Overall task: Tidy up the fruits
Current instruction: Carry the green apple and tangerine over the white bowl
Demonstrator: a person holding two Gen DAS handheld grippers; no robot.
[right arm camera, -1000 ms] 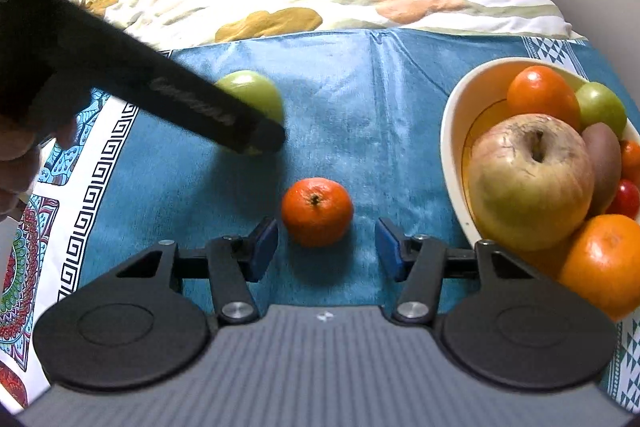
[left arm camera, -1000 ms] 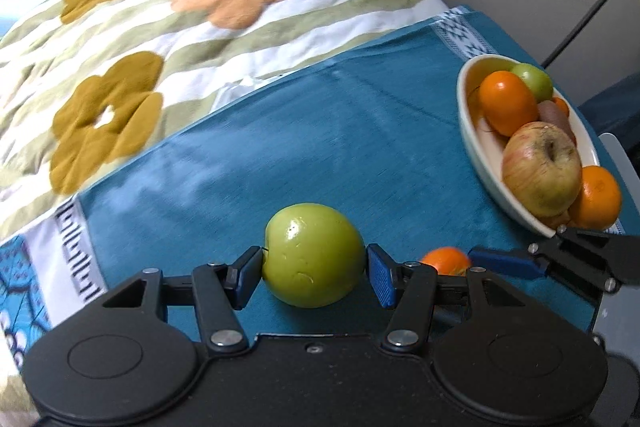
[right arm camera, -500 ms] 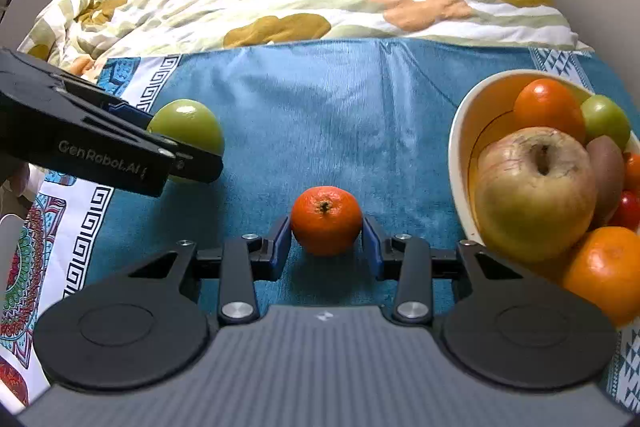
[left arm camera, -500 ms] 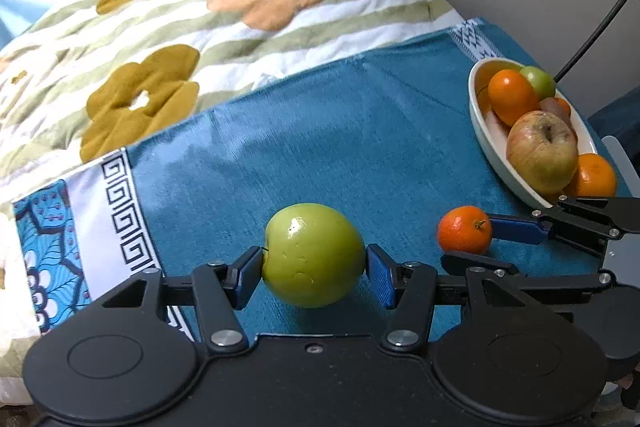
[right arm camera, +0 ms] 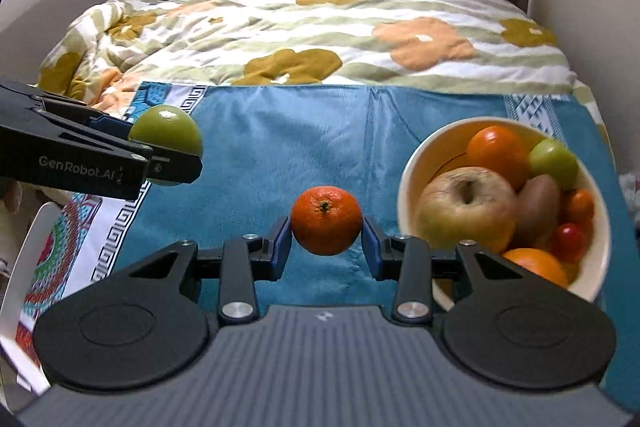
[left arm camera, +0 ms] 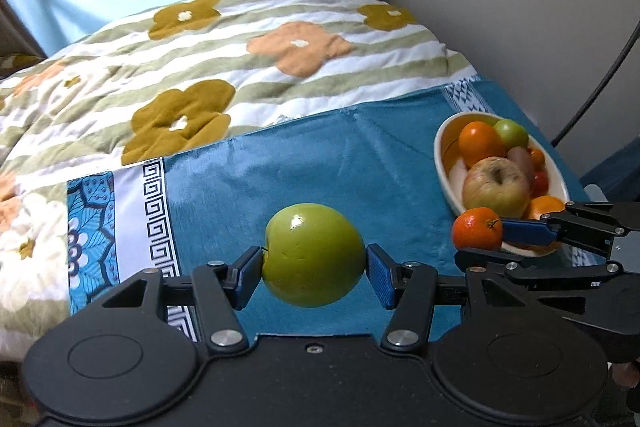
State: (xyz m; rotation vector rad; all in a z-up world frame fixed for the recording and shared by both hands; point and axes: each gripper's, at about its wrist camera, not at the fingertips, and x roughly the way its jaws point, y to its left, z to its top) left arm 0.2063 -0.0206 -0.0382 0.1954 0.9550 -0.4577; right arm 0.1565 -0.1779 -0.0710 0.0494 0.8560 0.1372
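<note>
My left gripper (left arm camera: 314,265) is shut on a green apple (left arm camera: 312,254) and holds it above the blue cloth (left arm camera: 320,163). My right gripper (right arm camera: 326,241) is shut on a small mandarin (right arm camera: 326,219) and holds it above the cloth, just left of the cream bowl (right arm camera: 412,163). The bowl holds a large apple (right arm camera: 466,213), oranges, a green fruit and small red fruits. In the left wrist view the mandarin (left arm camera: 477,229) sits by the bowl's (left arm camera: 442,151) near rim. In the right wrist view the left gripper (right arm camera: 168,151) and green apple (right arm camera: 168,125) are at the left.
A flowered quilt (right arm camera: 320,35) covers the bed beyond the blue cloth. A wall (left arm camera: 500,7) and a dark cable (left arm camera: 600,83) are to the right of the bowl. A patterned cloth border (left arm camera: 156,215) runs at the left.
Both grippers have risen with their fruit. The right gripper closed on the mandarin and lifted it off the cloth toward the bowl. The left gripper kept the green apple.
</note>
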